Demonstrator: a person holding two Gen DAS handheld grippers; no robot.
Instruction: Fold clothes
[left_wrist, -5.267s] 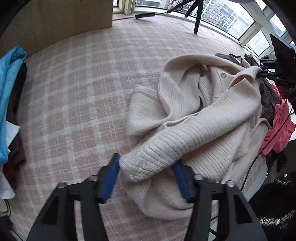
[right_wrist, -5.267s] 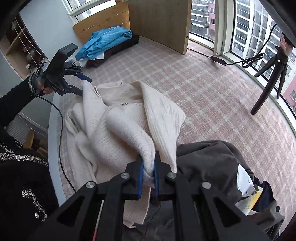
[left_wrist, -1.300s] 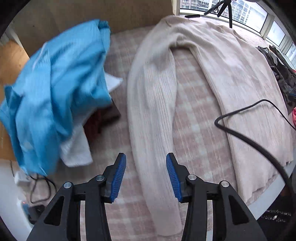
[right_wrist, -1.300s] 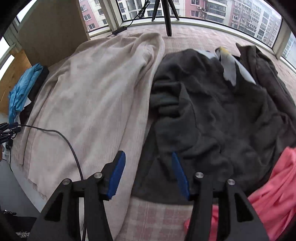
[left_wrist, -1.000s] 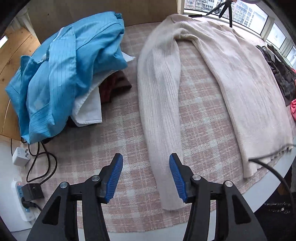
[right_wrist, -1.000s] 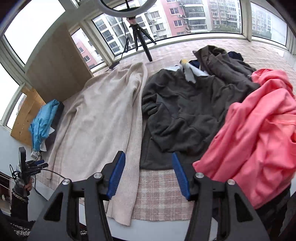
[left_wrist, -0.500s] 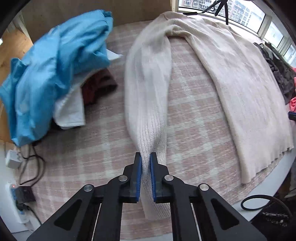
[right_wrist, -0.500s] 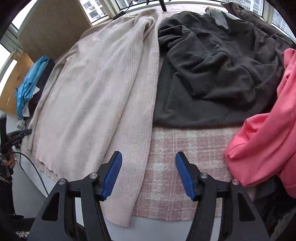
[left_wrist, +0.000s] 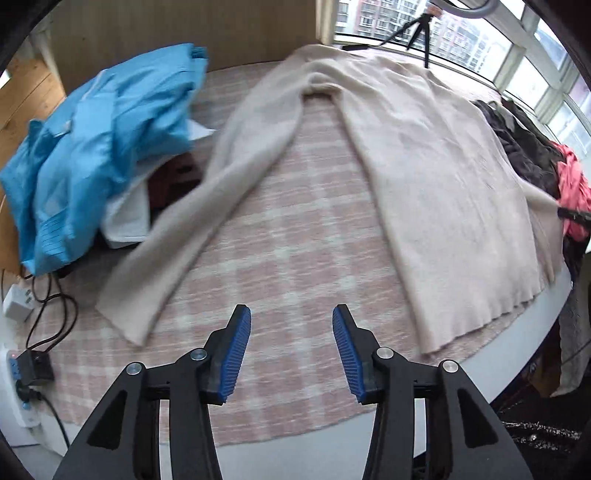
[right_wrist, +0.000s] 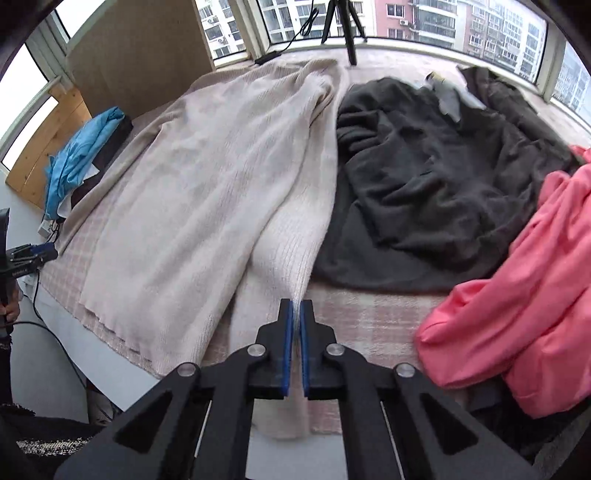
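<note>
Fingers (right_wrist: 295, 314) on cream sleeve (right_wrist: 291, 236)

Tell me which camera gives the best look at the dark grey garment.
The right wrist view. There the dark grey garment lies nearly whole and crumpled, between the cream sweater and the pink garment. The left wrist view catches only a dark sliver of it at the right edge, beyond the sweater.

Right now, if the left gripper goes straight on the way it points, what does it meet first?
Most likely the bare checked cloth on the table. The left gripper stands open with nothing between its fingers, and the cream sweater's sleeve lies off to one side, its body to the other. Depth is uncertain.
</note>
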